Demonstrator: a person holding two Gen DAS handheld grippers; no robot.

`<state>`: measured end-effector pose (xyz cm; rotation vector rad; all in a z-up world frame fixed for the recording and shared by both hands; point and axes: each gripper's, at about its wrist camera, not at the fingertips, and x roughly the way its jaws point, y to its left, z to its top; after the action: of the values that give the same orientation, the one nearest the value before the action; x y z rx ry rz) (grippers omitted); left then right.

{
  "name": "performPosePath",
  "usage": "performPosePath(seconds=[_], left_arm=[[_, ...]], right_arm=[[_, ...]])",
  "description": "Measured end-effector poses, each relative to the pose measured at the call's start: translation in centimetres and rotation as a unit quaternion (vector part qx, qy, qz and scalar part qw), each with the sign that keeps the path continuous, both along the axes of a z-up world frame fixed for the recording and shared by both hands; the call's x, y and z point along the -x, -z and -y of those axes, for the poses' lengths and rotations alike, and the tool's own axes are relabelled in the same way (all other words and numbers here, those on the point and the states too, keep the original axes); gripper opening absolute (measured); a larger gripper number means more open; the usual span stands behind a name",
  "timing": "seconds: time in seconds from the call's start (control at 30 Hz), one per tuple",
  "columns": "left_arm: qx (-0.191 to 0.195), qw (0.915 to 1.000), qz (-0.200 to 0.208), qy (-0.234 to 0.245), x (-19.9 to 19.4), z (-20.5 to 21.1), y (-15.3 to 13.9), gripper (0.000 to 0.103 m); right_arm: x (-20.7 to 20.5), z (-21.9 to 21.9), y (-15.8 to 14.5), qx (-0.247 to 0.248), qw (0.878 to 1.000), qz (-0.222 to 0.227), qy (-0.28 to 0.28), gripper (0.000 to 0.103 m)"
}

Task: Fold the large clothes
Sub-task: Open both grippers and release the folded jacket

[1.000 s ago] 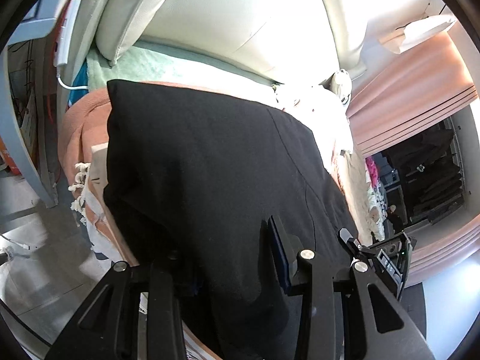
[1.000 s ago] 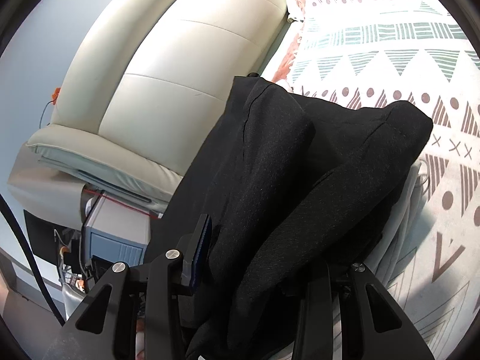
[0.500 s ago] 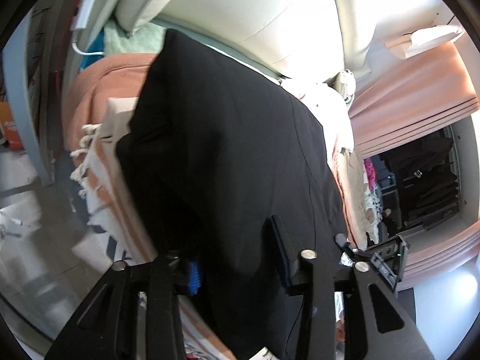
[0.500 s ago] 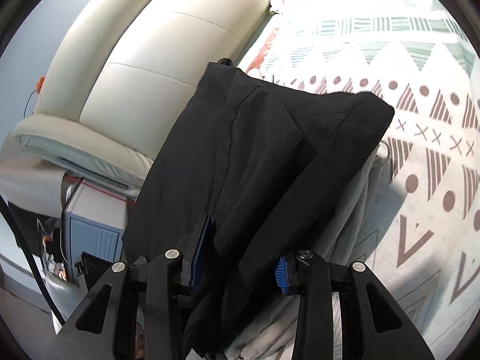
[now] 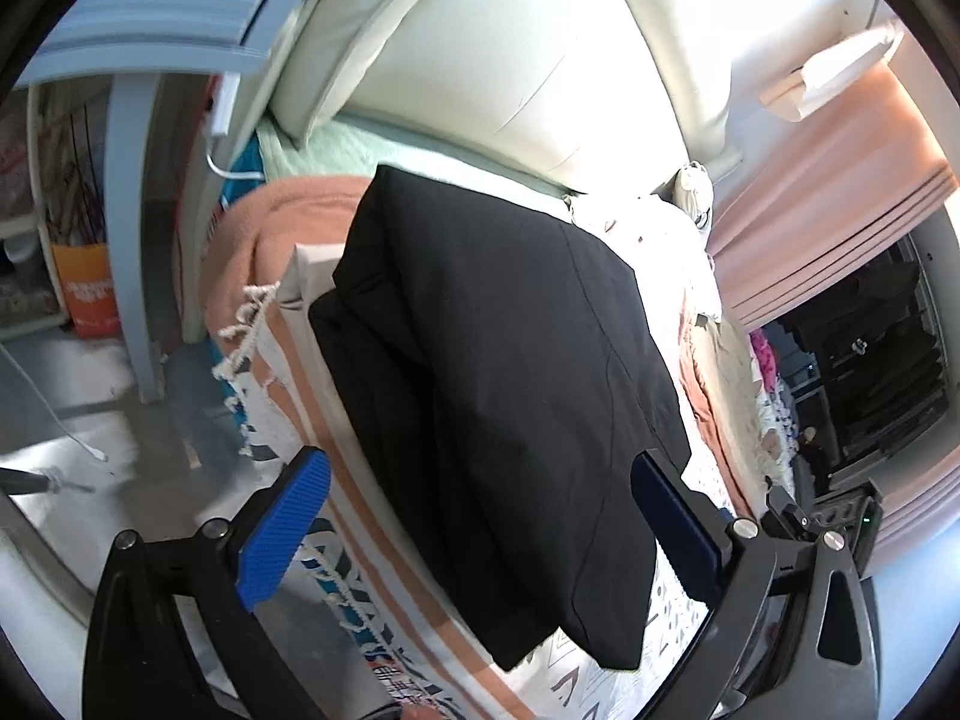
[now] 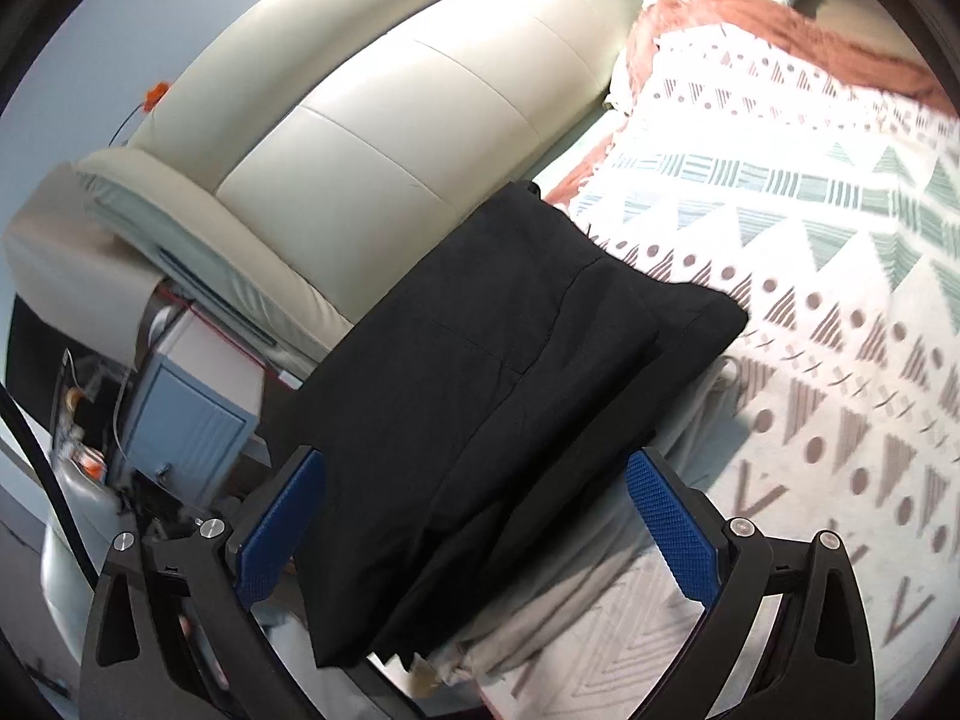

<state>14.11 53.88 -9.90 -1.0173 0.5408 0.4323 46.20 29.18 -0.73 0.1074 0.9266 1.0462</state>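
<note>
Black woven garment, folded into a thick rectangle, lies on the patterned white bedspread by the cream padded headboard. My left tool and right tool gape wide, gripping nothing. Fold looks done, I judge; next I square the edges or fetch another piece.

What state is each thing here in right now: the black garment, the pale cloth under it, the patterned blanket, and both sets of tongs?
Black garment: folded, lying flat, not gripped.
Pale folded cloth: underneath the black garment, edge showing.
Patterned blanket: spread out across the bed.
Left tongs: open, holding nothing.
Right tongs: open, holding nothing.
Pink curtain: drawn, hanging in pleats.
</note>
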Motion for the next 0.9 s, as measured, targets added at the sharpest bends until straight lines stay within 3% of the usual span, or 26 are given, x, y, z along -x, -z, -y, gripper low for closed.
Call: performPosePath(seconds=[0.2,0.47,0.63,0.8,0.9], left_arm=[[-0.066,0.9969,-0.039,0.015,0.8,3.2,-3.5,0.103],[-0.183,0.9825,-0.031,0.019,2.0,9.0,-9.1,0.103],[-0.227,0.9731,-0.020,0.033,2.7,12.8,-12.1,0.103],[-0.239,0.9687,-0.013,0.064,3.4,16.5,-14.2,0.103],[-0.263,0.9616,-0.011,0.078,3.9,19.1,-15.4,0.103]], right_arm=[[3.2,3.3,-3.1,0.019,0.998,0.063,0.015,0.102],[7.3,9.1,-6.7,0.018,0.994,0.103,0.032,0.102],[10.1,13.3,-8.6,0.029,0.992,0.120,0.038,0.102],[13.3,16.7,-10.3,0.051,0.985,0.157,0.052,0.102],[15.3,18.9,-11.1,0.049,0.982,0.172,0.055,0.102]])
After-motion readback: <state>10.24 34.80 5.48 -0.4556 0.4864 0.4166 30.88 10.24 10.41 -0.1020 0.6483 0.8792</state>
